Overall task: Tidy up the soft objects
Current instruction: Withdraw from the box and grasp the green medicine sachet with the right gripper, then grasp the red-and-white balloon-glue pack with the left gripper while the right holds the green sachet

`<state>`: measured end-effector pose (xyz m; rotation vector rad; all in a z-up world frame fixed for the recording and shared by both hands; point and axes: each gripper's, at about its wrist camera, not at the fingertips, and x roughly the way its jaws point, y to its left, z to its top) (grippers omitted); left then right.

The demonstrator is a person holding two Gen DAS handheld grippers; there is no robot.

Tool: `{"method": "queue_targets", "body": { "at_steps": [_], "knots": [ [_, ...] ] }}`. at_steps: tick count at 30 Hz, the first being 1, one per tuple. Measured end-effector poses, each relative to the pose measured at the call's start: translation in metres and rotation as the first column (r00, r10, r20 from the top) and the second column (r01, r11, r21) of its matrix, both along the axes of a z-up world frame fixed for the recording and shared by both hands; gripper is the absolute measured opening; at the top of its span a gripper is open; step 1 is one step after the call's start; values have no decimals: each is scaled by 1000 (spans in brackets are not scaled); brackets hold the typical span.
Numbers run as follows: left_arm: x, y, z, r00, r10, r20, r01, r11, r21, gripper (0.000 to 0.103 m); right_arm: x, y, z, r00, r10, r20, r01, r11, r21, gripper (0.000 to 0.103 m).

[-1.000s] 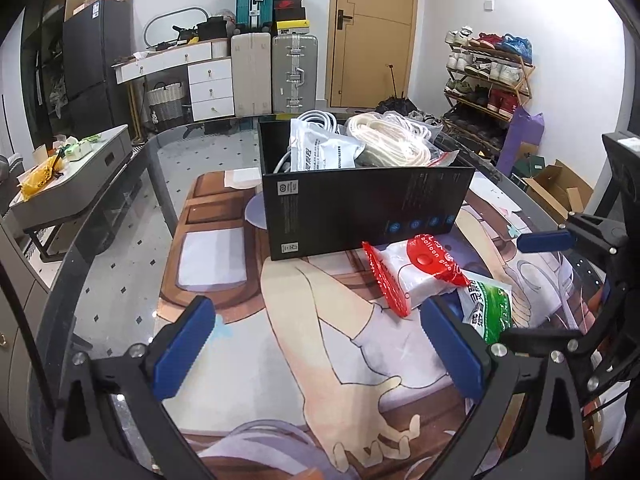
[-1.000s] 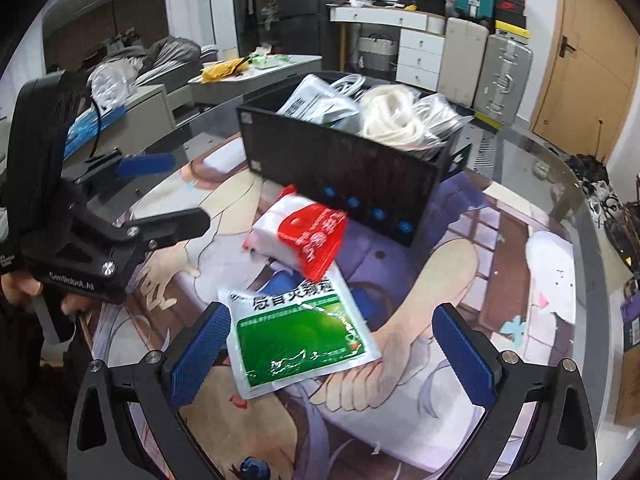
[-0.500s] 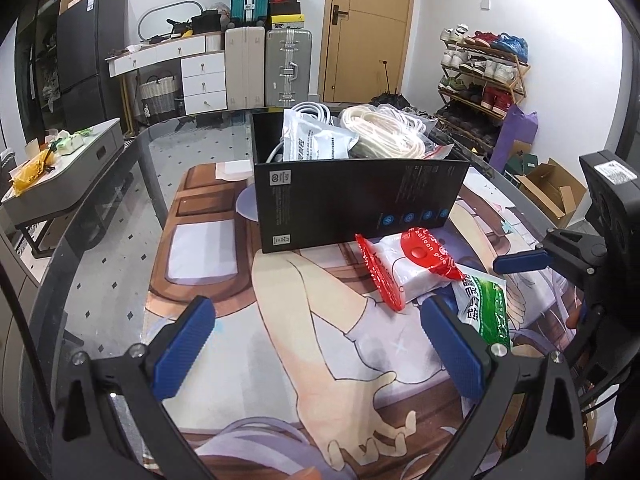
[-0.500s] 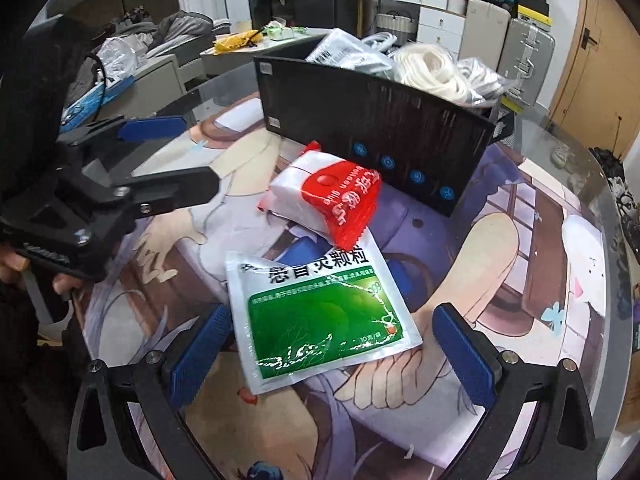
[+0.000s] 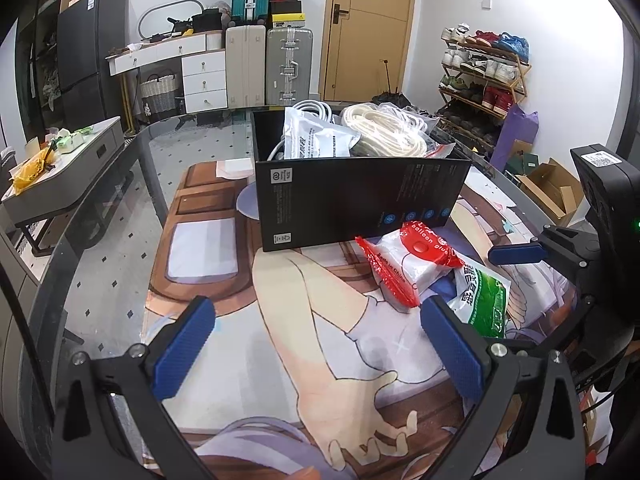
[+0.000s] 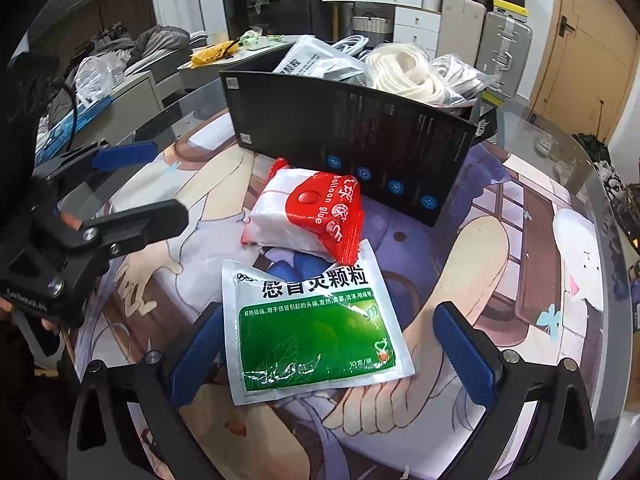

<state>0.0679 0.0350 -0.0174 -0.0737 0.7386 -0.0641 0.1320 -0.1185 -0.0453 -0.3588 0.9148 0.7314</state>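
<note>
A: Which goes first, the green sachet (image 6: 316, 330) or the red-and-white pack (image 6: 306, 216)?

B: Green one, I'd say. The right tool (image 6: 330, 354) has its jaws spread wide, one on either side of it, nothing gripped. The sachet lies flat on the printed mat (image 6: 472, 240) covering the glass desk (image 6: 560, 152), between the blue pads.

A: How will it handle?

B: Prob. light and floppy: thin foil-type film, granules inside (label is Chinese, looks like cold medicine). Glossy, so likely slippery. Lying flat, it gives little to pinch. I'd take it across the body near one long edge, not by the sealed corner, so it doesn't fold and slide out.

A: And the look?

B: Silver-white border, big green panel, black characters across the top. Its top edge is tucked just under the red corner of the other pack.

A: That other pack?

B: Puffy white pillow bag, red flap, "balloon glue" printed on it. Soft, squashy, easy to pinch mid-body. It sits just in front of the black box (image 5: 360, 200), close to the wall; touching or not, can't tell.

A: Box is the target?

B: Likely. Already holds a white rope coil (image 5: 384, 134) and a grey plastic bag (image 5: 316, 138), fairly full.

A: Left tool (image 5: 318, 346)?

B: Wide too, empty, hovering over bare mat, well to the left of both packs.
</note>
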Motion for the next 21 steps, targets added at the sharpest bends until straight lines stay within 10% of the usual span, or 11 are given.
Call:
{"method": "queue_targets", "body": {
  "at_steps": [6, 11, 21],
  "knots": [
    [0, 0, 0, 1000, 3, -1, -3, 1000, -2, 103, 1, 0, 1, 1000, -7, 3, 6, 1000, 6, 100],
    [1, 2, -1, 1000, 4, -5, -4, 1000, -10, 103, 1, -10, 7, 1000, -3, 11, 2, 1000, 25, 70],
    [2, 3, -2, 1000, 9, -13, -9, 1000, -14, 103, -5, -27, 11, 999, 36, 9, -36, 999, 34, 56]
  ]
}}
